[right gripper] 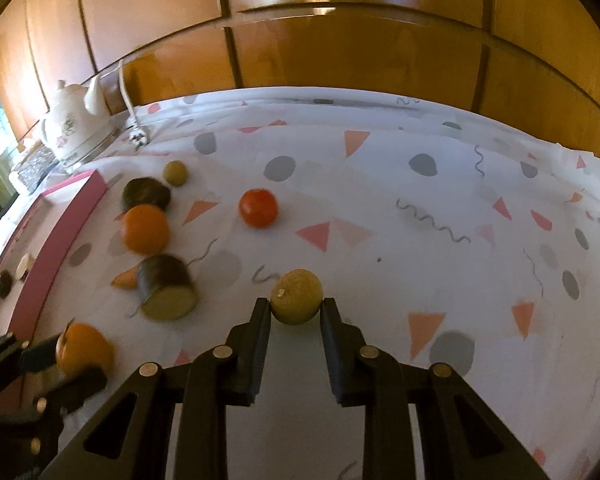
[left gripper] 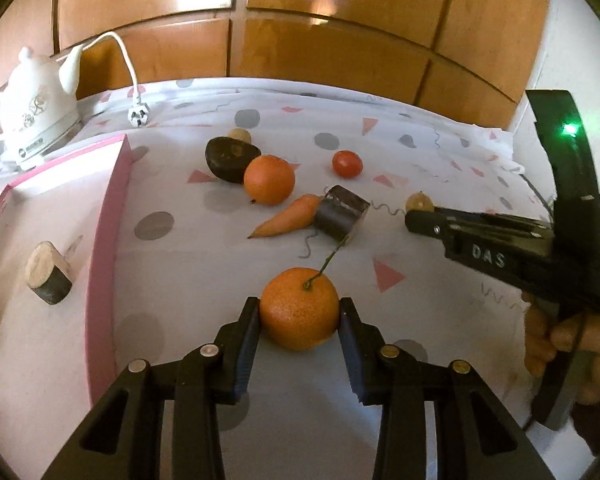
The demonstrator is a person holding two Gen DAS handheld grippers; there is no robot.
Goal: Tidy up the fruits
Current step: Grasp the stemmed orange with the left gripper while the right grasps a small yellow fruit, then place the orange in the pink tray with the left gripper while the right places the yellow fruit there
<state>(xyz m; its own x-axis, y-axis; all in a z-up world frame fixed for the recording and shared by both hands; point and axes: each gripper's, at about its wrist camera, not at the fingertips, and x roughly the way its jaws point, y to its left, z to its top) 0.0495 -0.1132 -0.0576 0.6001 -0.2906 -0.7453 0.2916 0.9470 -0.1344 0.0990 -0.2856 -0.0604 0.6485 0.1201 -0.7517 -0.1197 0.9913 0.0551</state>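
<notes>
Here, both of my grippers have fruit between the jaws, and the move ahead turns on which way the pink-rimmed tray (left gripper: 108,216) lies from each. On the left gripper (left gripper: 300,312), the jaws sit against either flank of a mandarin (left gripper: 299,308), clamped on it, with its thin stem pointing up and away from me; the fruit looks to be at or just above the patterned cloth on the counter (left gripper: 420,320), and I cannot tell which. From these jaws the tray lies directly to the left, its pink wall close beside the left finger, with a cut dark-skinned piece (left gripper: 48,280) already lying inside. The right gripper (right gripper: 296,308) holds a small round yellow-brown fruit (right gripper: 296,296), the jaws closed onto its sides near the tips. From those jaws the tray (right gripper: 60,240) is well off to the left, beyond the left gripper and a scatter of other produce: a second mandarin (right gripper: 146,228), a carrot (left gripper: 288,216), a tomato (right gripper: 258,208), a half avocado (left gripper: 230,158) and a cut dark chunk (right gripper: 166,288). So I judge the left hand the nearer by far: a short carry sideways over the wall should do it, lifting enough to clear the rim. The right must wait or cross behind it, or the two grippers may meet.
</notes>
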